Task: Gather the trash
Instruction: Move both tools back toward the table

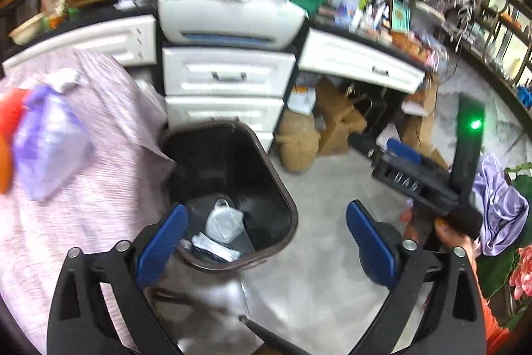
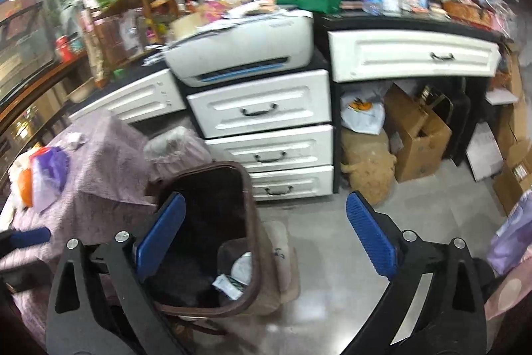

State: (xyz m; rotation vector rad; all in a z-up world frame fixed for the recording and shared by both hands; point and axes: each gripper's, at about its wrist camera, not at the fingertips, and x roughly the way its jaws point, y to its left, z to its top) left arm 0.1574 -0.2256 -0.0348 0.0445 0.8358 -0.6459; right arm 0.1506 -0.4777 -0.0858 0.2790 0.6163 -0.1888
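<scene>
So the lilac-covered surface (image 1: 99,188) sits off to the left of both hand-held grippers, and that's where the leftover trash is: a purple-and-white plastic bag (image 1: 50,142), well up and left of the left hand-held gripper (image 1: 266,238), so the left hand looks nearer. The brown bin (image 1: 229,188) is right below and ahead, with a white wrapper (image 1: 224,222) already at the bottom. Both the left one and the right hand-held gripper (image 2: 266,235) are spread wide, nothing in them. Bare floor to the right gives room to swing; the bag's long axis is too blurred to call.
</scene>
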